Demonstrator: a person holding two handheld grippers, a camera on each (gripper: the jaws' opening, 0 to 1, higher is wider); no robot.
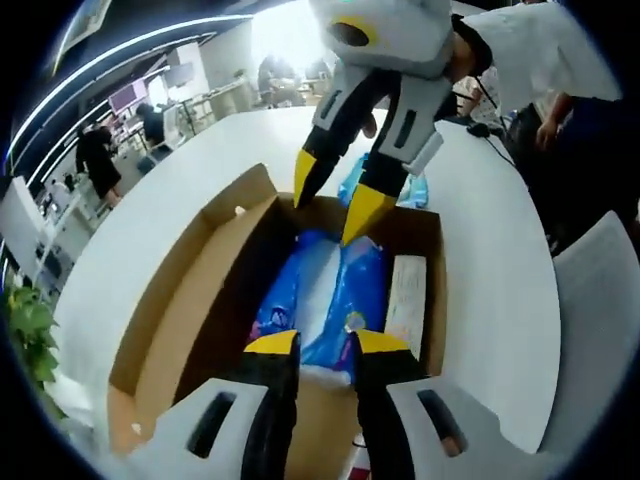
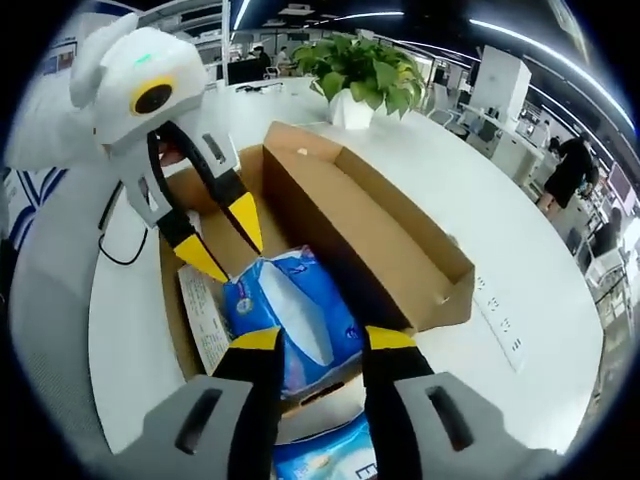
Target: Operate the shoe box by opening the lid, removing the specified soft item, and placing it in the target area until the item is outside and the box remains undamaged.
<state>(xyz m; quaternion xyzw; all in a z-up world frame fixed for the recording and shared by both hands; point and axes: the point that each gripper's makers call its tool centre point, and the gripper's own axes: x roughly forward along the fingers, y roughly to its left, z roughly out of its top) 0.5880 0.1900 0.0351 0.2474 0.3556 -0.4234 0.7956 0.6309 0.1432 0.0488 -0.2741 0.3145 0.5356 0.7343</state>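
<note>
While the lid stands open, these things are seen:

Soft item: blue and white soft plastic pack, lying inside the box near its middle, not lifted out.
Box: brown cardboard shoe box with its hinged lid folded back to one side; it stands on the tabletop.
Paper: white printed paper sheet, flat in the box just beside the pack, along one wall.
Left gripper: grey gripper with yellow-tipped black jaws; jaws released, apart, over the near end of the pack, holding nothing.
Right gripper: same kind of gripper; jaws parted, nothing between them, tips above the opposite end of the pack.
Second pack: another blue plastic pack outside the box, on the tabletop beside its short end.
Tabletop: round white tabletop.
Plant: green leafy plant in white pot on the far part of the tabletop.
</note>
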